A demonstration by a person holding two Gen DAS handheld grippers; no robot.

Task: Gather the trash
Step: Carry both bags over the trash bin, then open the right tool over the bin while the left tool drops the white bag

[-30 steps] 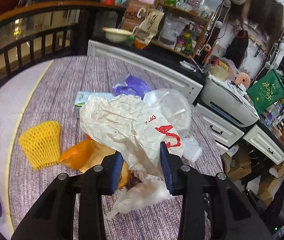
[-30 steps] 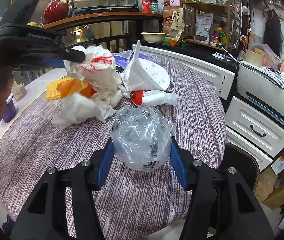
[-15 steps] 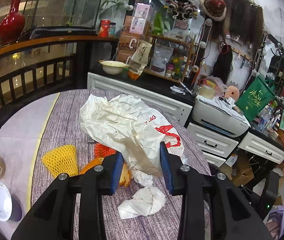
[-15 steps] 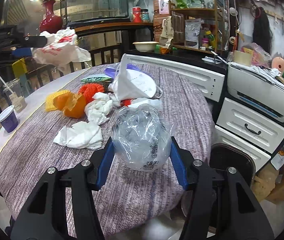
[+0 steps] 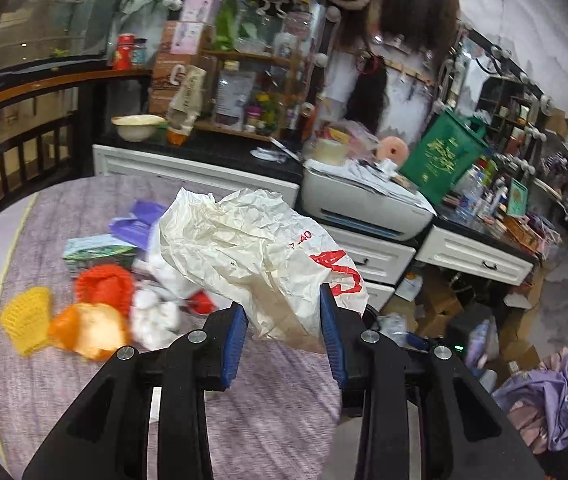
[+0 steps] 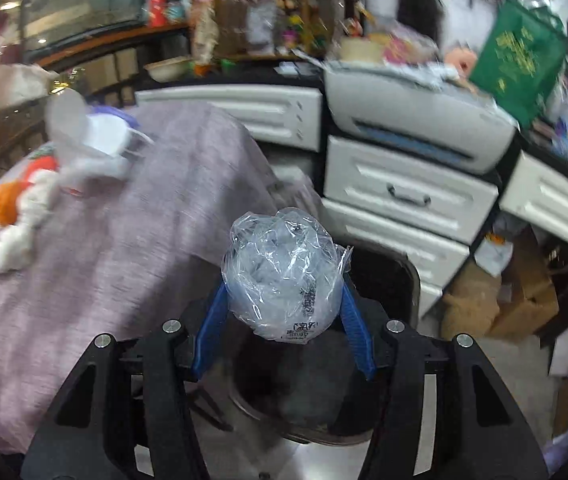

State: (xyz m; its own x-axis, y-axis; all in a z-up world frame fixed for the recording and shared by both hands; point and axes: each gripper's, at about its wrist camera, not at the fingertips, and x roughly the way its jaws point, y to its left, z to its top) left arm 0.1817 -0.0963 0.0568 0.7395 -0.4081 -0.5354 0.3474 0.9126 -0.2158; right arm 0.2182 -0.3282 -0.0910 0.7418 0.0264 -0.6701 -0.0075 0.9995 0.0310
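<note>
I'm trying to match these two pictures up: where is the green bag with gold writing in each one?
Left wrist view: green bag stands right of centre, behind the white printer.
Right wrist view: green bag is blurred in the upper right corner.
Shared landmark: the white printer, just left of the bag in both.

The left gripper (image 5: 284, 330) is a black plastic frame with two thick forked arms, each ending in a flat blue pad (image 5: 232, 342). Round silver screws sit on the arm joints, two to a side. The right gripper (image 6: 284, 322) is built alike: black forked arms, silver screws, narrow blue pads (image 6: 358, 332).
</note>
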